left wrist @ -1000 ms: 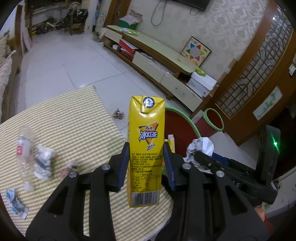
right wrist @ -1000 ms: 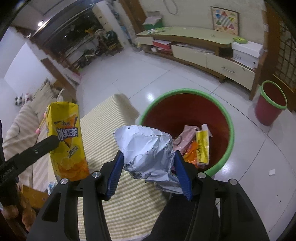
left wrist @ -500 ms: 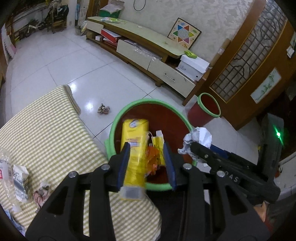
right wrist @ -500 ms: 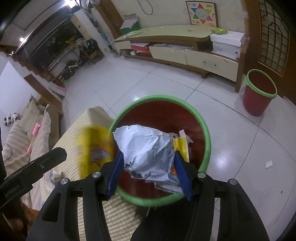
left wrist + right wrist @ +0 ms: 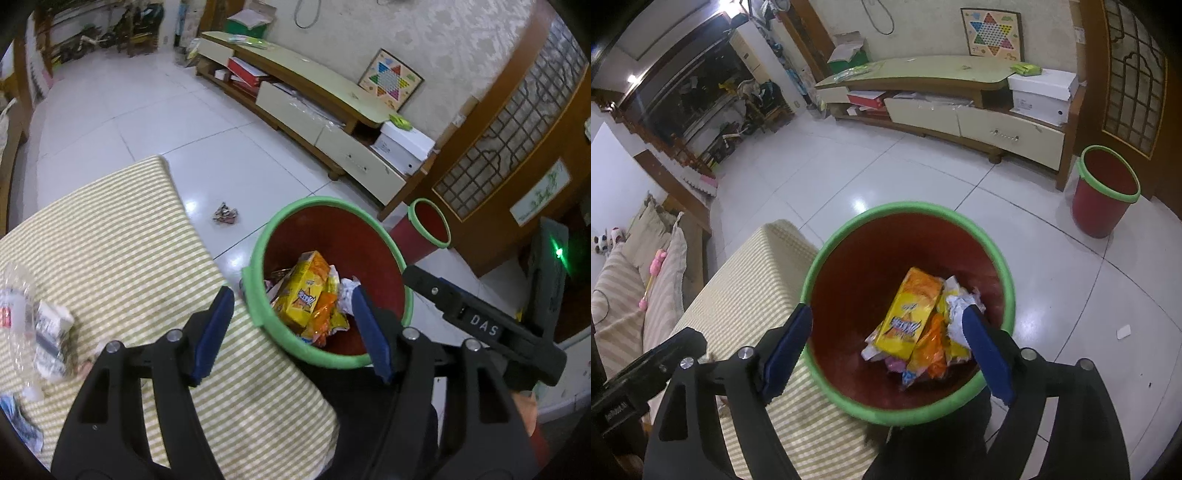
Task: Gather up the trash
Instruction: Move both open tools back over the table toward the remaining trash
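Black grippers (image 5: 291, 328) — blue-padded jaws, silver screws

Both wrist cameras are looking steeply down along their fingers, close above the bin (image 5: 258, 280) (image 5: 1008, 280) standing at the table's corner (image 5: 295, 369) (image 5: 746, 295). The left view is taking in more tabletop; the right is sitting more squarely over the bin. Both are sharing the bin, floor, cabinet (image 5: 295, 88) (image 5: 923, 74) and small bin (image 5: 430, 221) (image 5: 1104, 192).

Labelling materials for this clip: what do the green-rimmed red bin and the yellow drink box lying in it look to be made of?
Green-rimmed red bin: likely moulded plastic, going by its smooth, dull red wall and thick, matte green rim.
Yellow drink box: probably coated paperboard, given its sharp folded edges and glossy printed faces, though that is a guess from its look.
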A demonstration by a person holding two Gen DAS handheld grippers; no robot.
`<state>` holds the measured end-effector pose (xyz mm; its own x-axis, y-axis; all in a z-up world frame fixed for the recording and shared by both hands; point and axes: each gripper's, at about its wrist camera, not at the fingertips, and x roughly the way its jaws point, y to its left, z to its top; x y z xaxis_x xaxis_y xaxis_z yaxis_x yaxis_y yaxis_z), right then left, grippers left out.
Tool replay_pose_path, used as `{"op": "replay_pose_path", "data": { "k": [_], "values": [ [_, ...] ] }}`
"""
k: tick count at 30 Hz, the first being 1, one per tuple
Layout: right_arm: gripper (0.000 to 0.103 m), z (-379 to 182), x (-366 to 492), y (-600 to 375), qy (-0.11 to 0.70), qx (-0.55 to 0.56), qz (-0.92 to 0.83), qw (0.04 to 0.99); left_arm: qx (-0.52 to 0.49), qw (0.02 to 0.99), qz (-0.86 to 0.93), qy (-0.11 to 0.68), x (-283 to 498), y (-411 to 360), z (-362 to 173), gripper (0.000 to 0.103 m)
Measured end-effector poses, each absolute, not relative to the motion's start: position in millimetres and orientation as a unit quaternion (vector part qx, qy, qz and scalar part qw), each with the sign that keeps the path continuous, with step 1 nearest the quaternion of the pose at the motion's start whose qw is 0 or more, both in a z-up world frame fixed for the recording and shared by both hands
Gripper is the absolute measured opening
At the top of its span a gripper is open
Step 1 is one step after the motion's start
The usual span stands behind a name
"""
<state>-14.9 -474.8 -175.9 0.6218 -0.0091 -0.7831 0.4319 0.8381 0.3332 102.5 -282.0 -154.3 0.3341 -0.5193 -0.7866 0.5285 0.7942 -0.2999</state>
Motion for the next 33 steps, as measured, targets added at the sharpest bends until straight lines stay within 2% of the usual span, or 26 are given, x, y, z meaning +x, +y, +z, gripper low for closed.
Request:
{"op": "replay_pose_path", "data": {
  "k": [9, 22, 27, 33],
  "values": [
    [0.081, -164.0, -24.5, -415.7, 0.428, 0.227, -0.085, 0.871, -0.002, 0.843, -0.266, 0.467, 72.3, -191.8, -150.9, 0.067],
    [0.081, -188.2, -22.0, -311.1, 0.487, 0.163, -0.006, 0.858, -0.102, 0.848, -0.012, 0.521, 50.2, 47.9, -209.8, 0.067],
    [0.081, -189.3, -21.3, -279.7, 0.499, 0.143, 0.018, 0.854, -0.142, 0.841, 0.025, 0.522, 51.5, 88.9, -219.8, 0.067],
    [0.082, -185.6, -23.7, -254.2, 0.506, 0.125, 0.031, 0.853, -0.148, 0.832, 0.017, 0.535, 63.8, 99.5, -242.1, 0.067]
  ]
}}
